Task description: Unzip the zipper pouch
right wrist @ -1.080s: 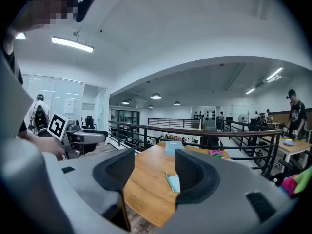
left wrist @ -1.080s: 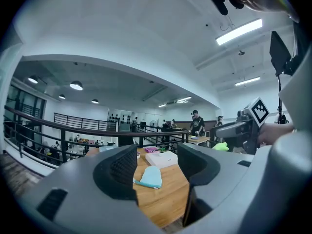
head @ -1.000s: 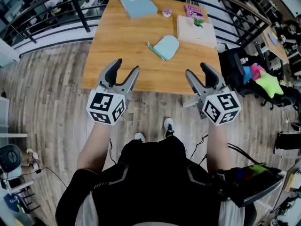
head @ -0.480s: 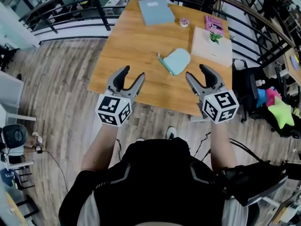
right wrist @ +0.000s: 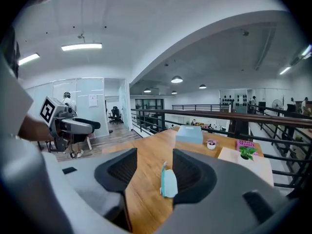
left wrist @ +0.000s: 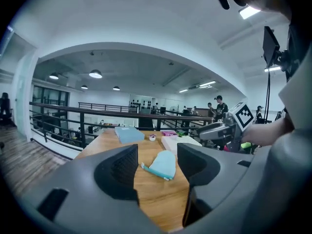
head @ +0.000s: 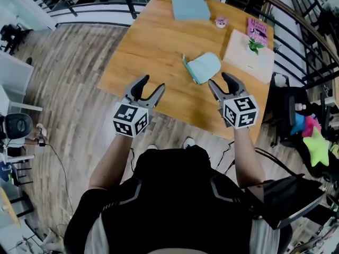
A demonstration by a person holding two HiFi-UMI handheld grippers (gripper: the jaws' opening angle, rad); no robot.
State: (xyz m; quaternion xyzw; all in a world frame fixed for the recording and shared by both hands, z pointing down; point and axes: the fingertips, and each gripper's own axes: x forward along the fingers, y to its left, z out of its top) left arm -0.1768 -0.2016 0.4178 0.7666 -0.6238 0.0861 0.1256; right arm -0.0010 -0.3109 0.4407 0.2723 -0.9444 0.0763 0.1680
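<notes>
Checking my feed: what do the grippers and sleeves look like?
The left gripper and right gripper are grey, with curved fingers ribbed inside; each carries a white cube of black square markers. The right one's fingers have just been closing, with nothing between them. The person wears a black short-sleeved top, grey-trimmed at the shoulders.

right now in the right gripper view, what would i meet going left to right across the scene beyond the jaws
left hand-held gripper → zipper pouch → blue book → small pot → potted plant
</notes>
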